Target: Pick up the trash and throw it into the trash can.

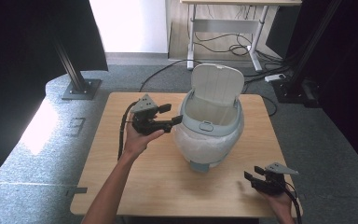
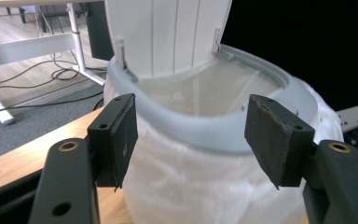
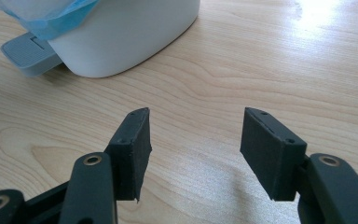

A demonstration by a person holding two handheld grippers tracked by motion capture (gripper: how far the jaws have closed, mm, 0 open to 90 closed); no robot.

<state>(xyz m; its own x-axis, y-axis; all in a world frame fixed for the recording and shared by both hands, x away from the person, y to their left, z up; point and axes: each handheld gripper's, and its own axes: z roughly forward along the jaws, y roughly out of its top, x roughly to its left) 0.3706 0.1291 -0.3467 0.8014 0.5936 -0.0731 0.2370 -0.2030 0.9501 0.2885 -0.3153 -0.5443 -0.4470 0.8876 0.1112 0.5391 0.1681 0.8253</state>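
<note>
While both grippers' jaws gape, the lidded bin (image 1: 212,126) stands between them.

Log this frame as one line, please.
bin: lid up, liner fitted | left gripper: open, at rim | right gripper: open, low over table, empty

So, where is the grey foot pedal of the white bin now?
In the right gripper view the grey foot pedal sticks out at the base of the white plastic bin, upper left, resting on the wooden table.
</note>
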